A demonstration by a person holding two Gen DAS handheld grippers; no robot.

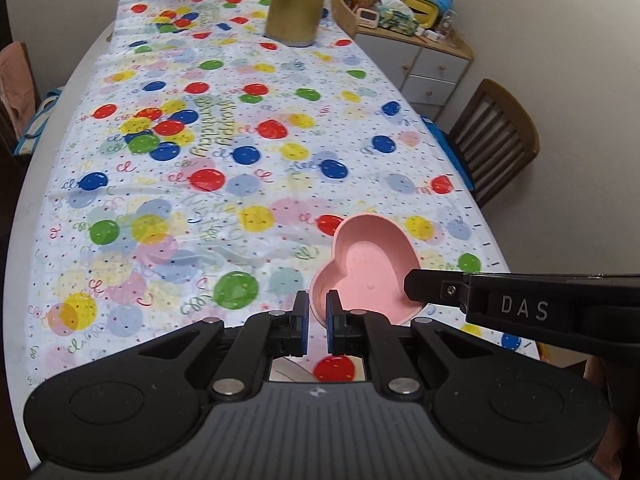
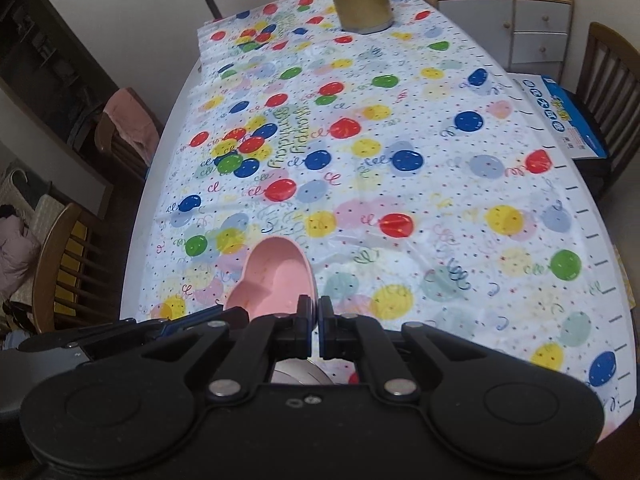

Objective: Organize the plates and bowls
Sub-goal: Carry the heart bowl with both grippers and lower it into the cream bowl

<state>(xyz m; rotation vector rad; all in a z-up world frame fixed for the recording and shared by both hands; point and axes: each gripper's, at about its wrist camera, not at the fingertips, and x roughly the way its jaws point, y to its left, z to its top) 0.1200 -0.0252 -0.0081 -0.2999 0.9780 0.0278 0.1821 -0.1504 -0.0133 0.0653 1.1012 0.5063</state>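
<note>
Left wrist view shows us the pink heart-shaped bowl (image 1: 366,276) lifted above the desk (image 1: 68,92), which is covered by a balloon-print cloth (image 1: 248,128). Our left gripper (image 1: 318,314) has its jaws drawn narrow onto the bowl's near rim, one blue pad outside the wall and the other inside the hollow. From the right side of that view the right gripper (image 1: 416,285) reaches in, and its black tip sits on the bowl's opposite rim.

From the right wrist view we see the same bowl (image 2: 276,280) tilted, its open side turned toward the camera, with our right gripper (image 2: 319,308) closed tight at its right edge; the jaws nearly meet, and we take the rim to be pinched between them. The left gripper (image 2: 224,312) shows low at the left, at the bowl's lower lobe.

At the far end of the cloth stands a gold jug (image 1: 296,8). Beyond the desk we see a small drawer cabinet (image 1: 432,72) with clutter on top, and a wooden chair (image 1: 496,136) beside the desk.
</note>
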